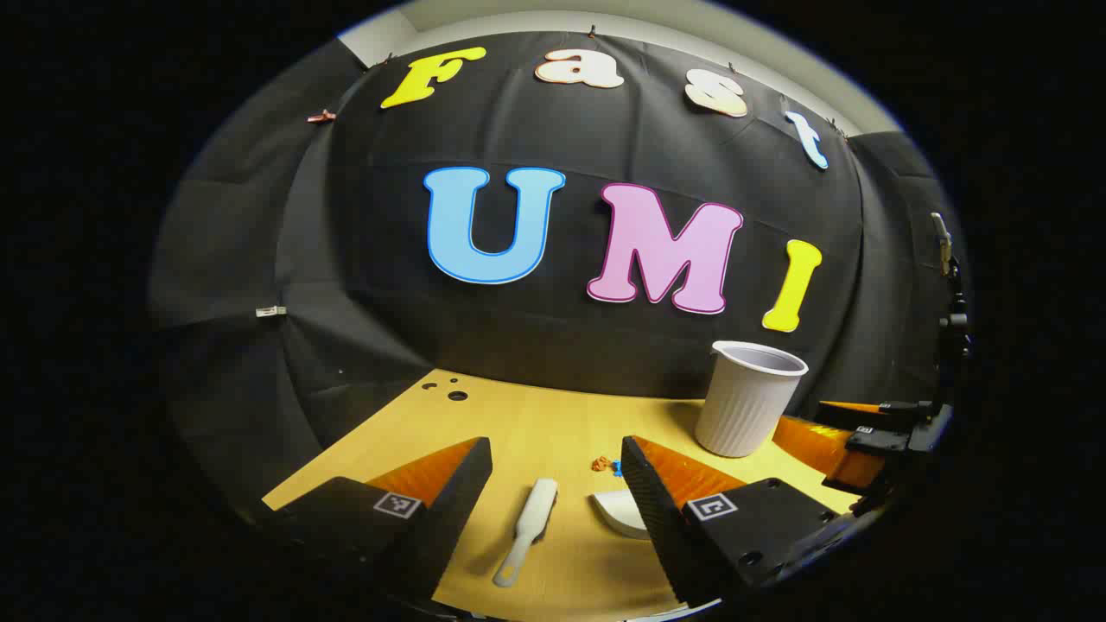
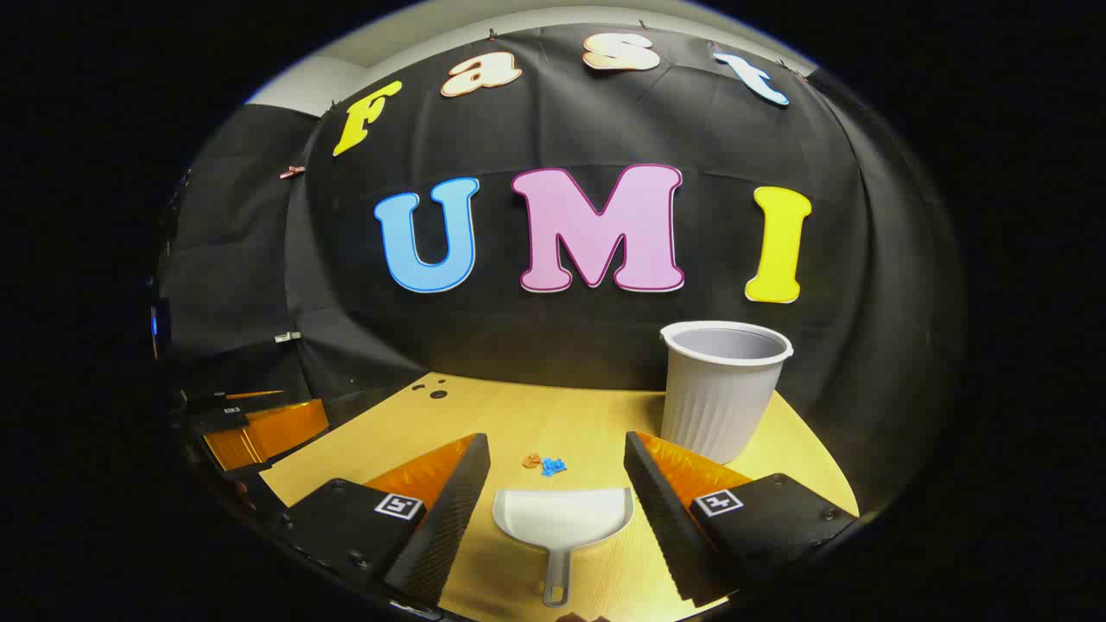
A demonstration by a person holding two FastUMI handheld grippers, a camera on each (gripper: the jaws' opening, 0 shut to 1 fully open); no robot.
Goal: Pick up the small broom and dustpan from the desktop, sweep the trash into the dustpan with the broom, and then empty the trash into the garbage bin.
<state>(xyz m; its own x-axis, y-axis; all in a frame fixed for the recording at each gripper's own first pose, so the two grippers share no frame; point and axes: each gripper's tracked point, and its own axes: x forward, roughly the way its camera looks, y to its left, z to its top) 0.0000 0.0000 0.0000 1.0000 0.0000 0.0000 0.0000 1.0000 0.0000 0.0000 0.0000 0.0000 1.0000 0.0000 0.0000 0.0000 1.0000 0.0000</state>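
The left hand-held gripper [image 1: 556, 484] hangs spread wide over the small broom [image 1: 528, 529], which lies flat on the worktop [image 1: 518, 415], handle toward the camera, head pointing away. The right hand-held gripper [image 2: 557, 479], equally released, straddles the dustpan [image 2: 562, 518]: handle near, mouth facing the trash bits [image 2: 544, 464]. Farther right stands the ribbed garbage bin [image 2: 721, 389], upright.
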